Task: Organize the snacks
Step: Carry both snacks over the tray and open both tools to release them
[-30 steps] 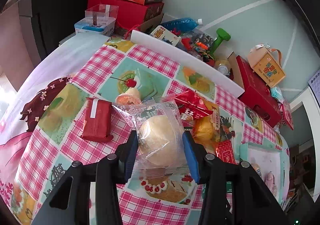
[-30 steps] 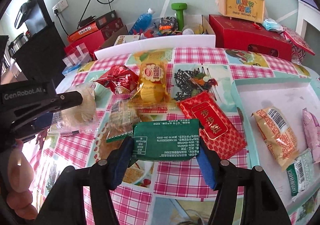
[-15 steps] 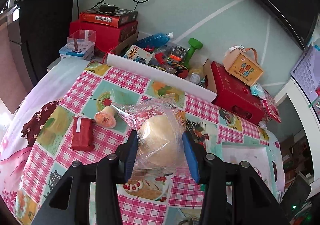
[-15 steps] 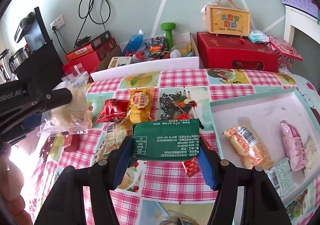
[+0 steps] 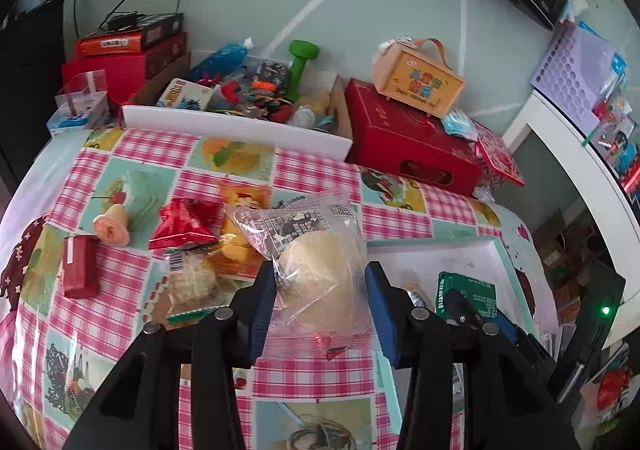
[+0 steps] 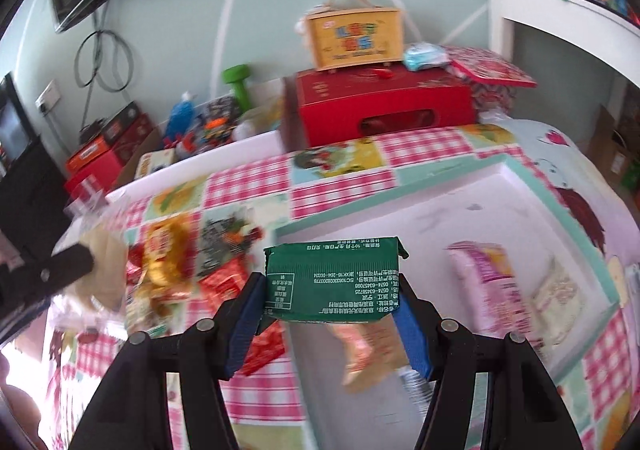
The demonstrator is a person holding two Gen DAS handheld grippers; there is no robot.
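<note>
- My left gripper [image 5: 320,302] jaws grasp a clear-wrapped bun [image 5: 316,274], print unreadable, above the bench [image 5: 120,153].
- My right gripper [image 6: 332,314] jaws grasp a green packet [image 6: 332,278], tiny white print, over the white tray [image 6: 460,217].

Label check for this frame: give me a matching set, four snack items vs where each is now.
Items:
1 clear-bagged bun
2 green packet
3 pink packet
4 red triangular pack

Places:
A lying in the white tray
B on the checked cloth
C in the right gripper
D in the left gripper

Pairs: 1-D, 2-C, 3-A, 4-B
</note>
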